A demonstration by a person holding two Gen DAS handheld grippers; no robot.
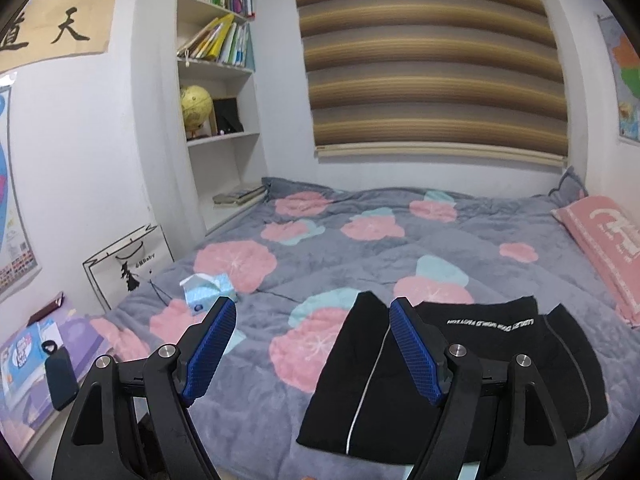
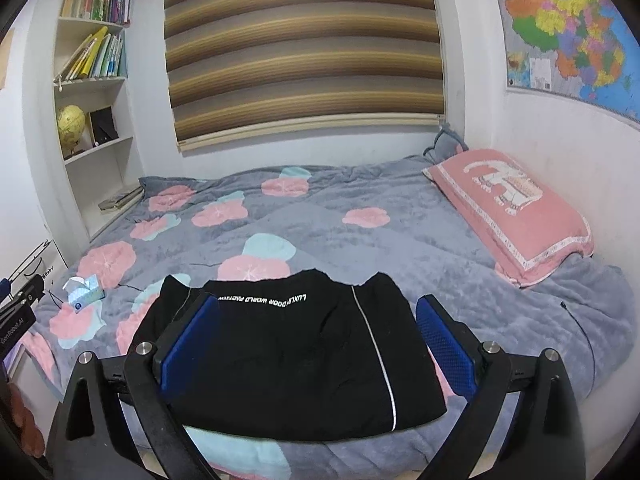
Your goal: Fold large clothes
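A black garment (image 2: 288, 352) with white lettering and thin white stripes lies folded into a flat rectangle on the near part of the bed. In the left wrist view the garment (image 1: 480, 368) sits to the right, behind that gripper's right finger. My left gripper (image 1: 310, 312) is open above the quilt, left of the garment, nothing between its blue pads (image 1: 208, 352). My right gripper (image 2: 318, 312) is open wide, hovering over the garment without touching it; its blue pads (image 2: 444, 344) straddle the folded cloth from above.
The bed carries a grey quilt (image 2: 360, 236) with pink flowers. A pink pillow (image 2: 512, 208) lies at the right, a small tissue pack (image 2: 84, 292) at the left. White bookshelves (image 1: 220, 80) and a paper bag (image 1: 128, 264) stand left of the bed. A striped blind (image 2: 304, 52) hangs behind.
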